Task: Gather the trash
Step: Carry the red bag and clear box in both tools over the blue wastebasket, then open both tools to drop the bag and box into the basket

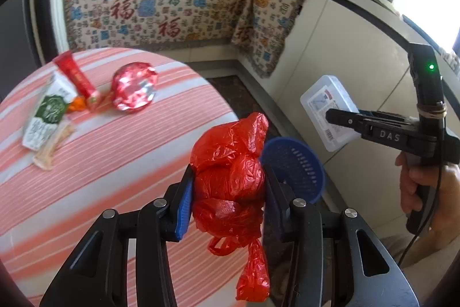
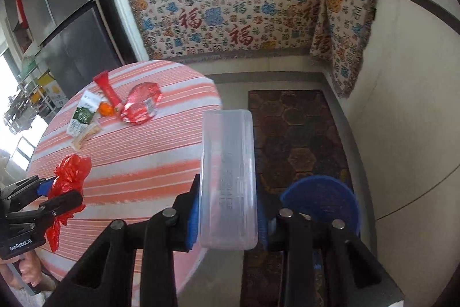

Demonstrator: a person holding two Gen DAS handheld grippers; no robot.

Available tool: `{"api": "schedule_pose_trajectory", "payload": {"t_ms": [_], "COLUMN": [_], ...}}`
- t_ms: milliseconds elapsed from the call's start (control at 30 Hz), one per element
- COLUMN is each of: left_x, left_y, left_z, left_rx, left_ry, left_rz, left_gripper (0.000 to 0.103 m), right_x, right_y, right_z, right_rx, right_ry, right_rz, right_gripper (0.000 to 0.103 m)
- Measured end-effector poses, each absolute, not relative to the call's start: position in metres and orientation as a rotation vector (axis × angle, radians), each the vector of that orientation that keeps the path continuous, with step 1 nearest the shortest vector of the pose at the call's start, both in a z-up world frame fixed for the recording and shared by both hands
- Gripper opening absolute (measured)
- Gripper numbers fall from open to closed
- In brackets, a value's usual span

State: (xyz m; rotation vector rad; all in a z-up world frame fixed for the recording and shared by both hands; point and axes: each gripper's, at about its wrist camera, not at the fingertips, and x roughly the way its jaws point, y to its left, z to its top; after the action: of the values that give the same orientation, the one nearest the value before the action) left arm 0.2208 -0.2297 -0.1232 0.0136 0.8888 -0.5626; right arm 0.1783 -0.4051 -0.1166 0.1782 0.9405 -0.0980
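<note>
My left gripper is shut on a crumpled red plastic bag, held past the edge of the round striped table; the bag's tail hangs below the pads. My right gripper is shut on a clear plastic box, held upright off the table's right edge. The same box and the right gripper appear at the right of the left wrist view. A blue perforated basket stands on the floor beneath both. The left gripper and its red bag show at the left of the right wrist view.
On the table lie a red tube, a red foil wrapper, a green-and-white packet, a small orange piece and a snack bar. A dark patterned mat covers the floor. Cloth-draped counters line the back and right.
</note>
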Motion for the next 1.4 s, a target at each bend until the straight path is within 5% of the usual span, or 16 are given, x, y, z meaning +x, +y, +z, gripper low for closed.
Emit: {"api": "schedule_pose_trajectory", "payload": {"t_ms": [667, 1400], "left_x": [0.254, 0.291], "left_y": [-0.448, -0.511], "left_z": [-0.196, -0.271], "left_rx": [0.119, 0.149], "left_ry": [0.983, 1.057], "left_rz": [-0.748, -0.729], "left_gripper": [0.045, 0.050], "right_x": [0.131, 0.134], "right_y": [-0.593, -0.644], "right_z": [-0.221, -0.265], "right_rx": [0.390, 0.531], "right_ry": [1.000, 1.021], "right_rz": [-0.348, -0.391], "right_gripper": [0.032, 0.033]}}
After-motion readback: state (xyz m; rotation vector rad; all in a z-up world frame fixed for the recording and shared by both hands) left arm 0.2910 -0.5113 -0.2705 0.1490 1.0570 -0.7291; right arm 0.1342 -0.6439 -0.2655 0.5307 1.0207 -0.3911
